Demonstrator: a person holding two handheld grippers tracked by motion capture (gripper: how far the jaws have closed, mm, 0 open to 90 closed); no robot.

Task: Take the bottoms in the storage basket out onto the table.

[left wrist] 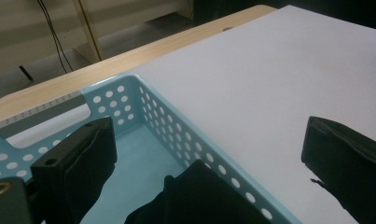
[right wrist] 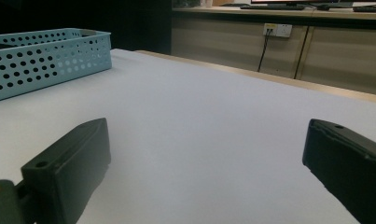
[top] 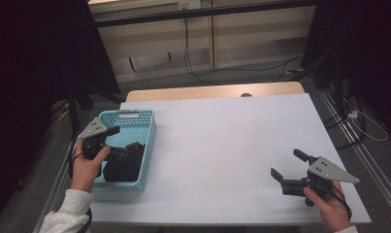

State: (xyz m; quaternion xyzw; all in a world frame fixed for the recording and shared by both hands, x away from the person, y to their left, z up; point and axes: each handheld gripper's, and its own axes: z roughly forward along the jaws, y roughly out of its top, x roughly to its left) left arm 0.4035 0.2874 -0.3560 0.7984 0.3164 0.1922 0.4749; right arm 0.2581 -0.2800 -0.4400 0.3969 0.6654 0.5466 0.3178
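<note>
high view first: we see a light blue perforated basket [top: 145, 145] at the left edge of the white surface [top: 232, 145], and inside it, toward the near end, a dark bundle of black cloth [top: 122, 165]. we take it for cloth from its folds and its matt look; we cannot tell just what kind of piece it is. we judge it light, soft and limp, so it will sag and trail when lifted, and it could snag on the basket's wall. it is not fragile and not slippery. the best place to take hold looks like a raised fold near the top of the heap, pinched through more than one layer so that it does not slide out.

our left claw [top: 116, 141] hangs over the basket, just above the cloth, with its jaws wide apart and nothing between them. in the left gripper view one jaw stands over the basket's floor [left wrist: 143, 163] and the other out over the white surface, so the basket's long wall runs between them, and the cloth [left wrist: 195, 196] lies low in the middle, not yet touched as far as we can tell.

our right claw [top: 289, 164] rests well apart, near the right front corner of the surface, jaws spread wide and empty, pointing toward the basket [right wrist: 45, 60].
</note>
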